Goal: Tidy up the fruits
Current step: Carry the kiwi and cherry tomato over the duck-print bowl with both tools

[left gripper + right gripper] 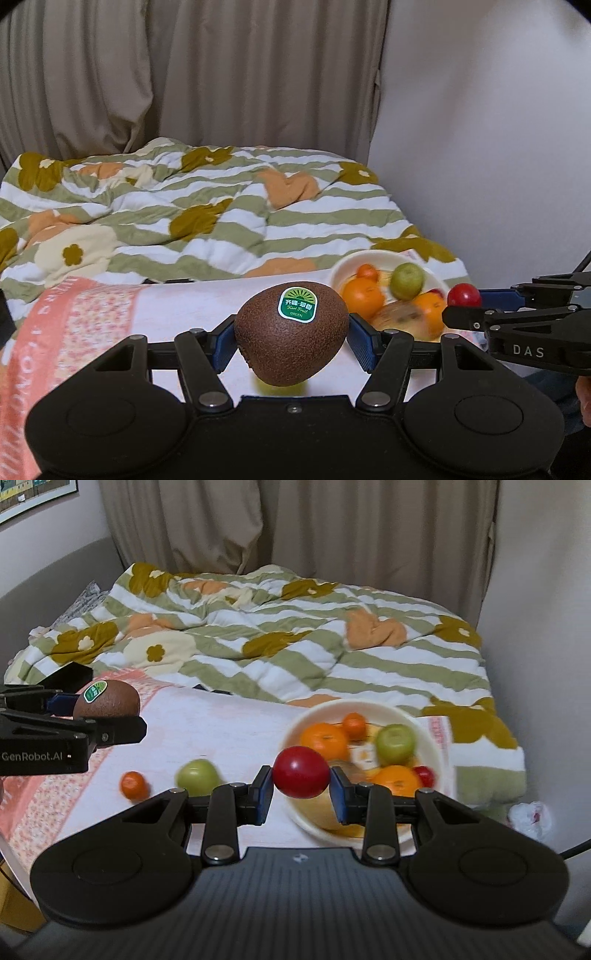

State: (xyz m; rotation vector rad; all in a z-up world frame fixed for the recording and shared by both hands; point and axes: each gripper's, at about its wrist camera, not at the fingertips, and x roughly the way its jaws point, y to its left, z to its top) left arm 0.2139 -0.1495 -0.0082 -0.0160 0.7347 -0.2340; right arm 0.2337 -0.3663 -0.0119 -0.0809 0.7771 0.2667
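My left gripper (pixel 291 334) is shut on a brown kiwi (pixel 291 334) with a green sticker, held above the table; it also shows in the right wrist view (pixel 107 703). My right gripper (pixel 301 773) is shut on a small red fruit (pixel 301 773), held over the near rim of a cream bowl (pixel 299 812); the red fruit also shows in the left wrist view (pixel 464 294). The bowl holds oranges (pixel 325 740), a green fruit (pixel 395 744) and a small red one (pixel 424 775). A green fruit (pixel 197 777) and a small orange (pixel 133 784) lie loose on the table.
The table carries a white and pink floral cloth (pixel 221 731). Behind it is a bed with a striped flowered quilt (pixel 295 635), then curtains and a wall. A crumpled white bag (pixel 530 818) lies at the right beyond the table.
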